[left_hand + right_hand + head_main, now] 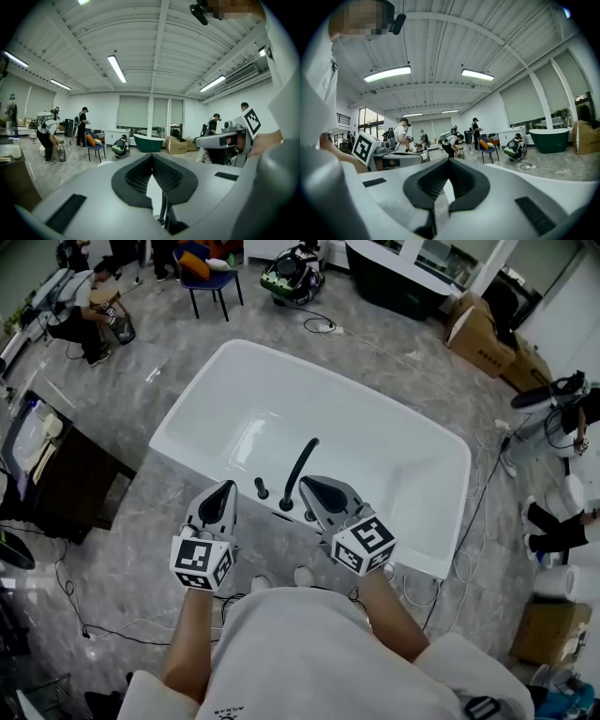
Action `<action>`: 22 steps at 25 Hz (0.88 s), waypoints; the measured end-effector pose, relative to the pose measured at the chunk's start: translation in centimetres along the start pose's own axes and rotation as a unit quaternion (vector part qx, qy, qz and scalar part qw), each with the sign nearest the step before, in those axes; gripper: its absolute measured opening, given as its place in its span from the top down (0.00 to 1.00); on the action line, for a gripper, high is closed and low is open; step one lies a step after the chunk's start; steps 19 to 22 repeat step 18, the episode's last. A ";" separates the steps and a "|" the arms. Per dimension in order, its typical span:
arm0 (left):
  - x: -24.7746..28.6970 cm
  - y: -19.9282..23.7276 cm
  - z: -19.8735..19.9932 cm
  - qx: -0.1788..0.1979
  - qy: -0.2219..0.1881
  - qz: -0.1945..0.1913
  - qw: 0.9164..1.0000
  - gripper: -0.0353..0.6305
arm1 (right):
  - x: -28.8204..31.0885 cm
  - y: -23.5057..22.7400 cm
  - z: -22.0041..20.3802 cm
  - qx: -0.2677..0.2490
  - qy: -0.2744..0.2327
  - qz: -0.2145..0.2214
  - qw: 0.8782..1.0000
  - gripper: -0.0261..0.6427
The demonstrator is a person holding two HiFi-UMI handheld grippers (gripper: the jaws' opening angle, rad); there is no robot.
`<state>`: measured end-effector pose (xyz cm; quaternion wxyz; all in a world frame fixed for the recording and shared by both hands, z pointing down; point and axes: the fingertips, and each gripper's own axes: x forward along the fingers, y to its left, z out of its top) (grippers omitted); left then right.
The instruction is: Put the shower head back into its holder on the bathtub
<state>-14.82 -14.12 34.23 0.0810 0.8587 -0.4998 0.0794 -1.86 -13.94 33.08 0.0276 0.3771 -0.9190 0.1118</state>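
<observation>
Grey marble floor [122, 390], open room all round the white bathtub [394, 474]. Left gripper [225, 487] & right gripper [304, 483] hang over its near rim, fingers together, nothing btwn them. A black curved fitting [300, 470] sits just ahead, btwn both tips. I can't tell if it's the shower head. My torso [309, 652] hides the floor beneath.

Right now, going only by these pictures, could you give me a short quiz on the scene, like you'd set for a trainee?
1. True or false: the left gripper holds something between its fingers.
2. The curved spout on the near rim of the white bathtub is: A white, B black, C green.
3. Fill in: the chair beyond the bathtub is ___.
Key: 1 false; 2 B; 3 blue.
</observation>
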 end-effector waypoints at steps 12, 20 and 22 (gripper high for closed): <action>-0.2 -0.3 0.2 0.002 -0.001 0.000 1.000 0.93 | -1.1 -0.8 0.4 -0.007 0.000 -0.013 1.000 0.94; 0.0 -1.3 0.2 0.002 0.001 0.000 1.000 0.93 | -1.6 -1.0 0.2 -0.009 0.003 -0.007 1.000 0.94; 0.0 -1.3 0.2 0.002 0.001 0.000 1.000 0.93 | -1.6 -1.0 0.2 -0.009 0.003 -0.007 1.000 0.94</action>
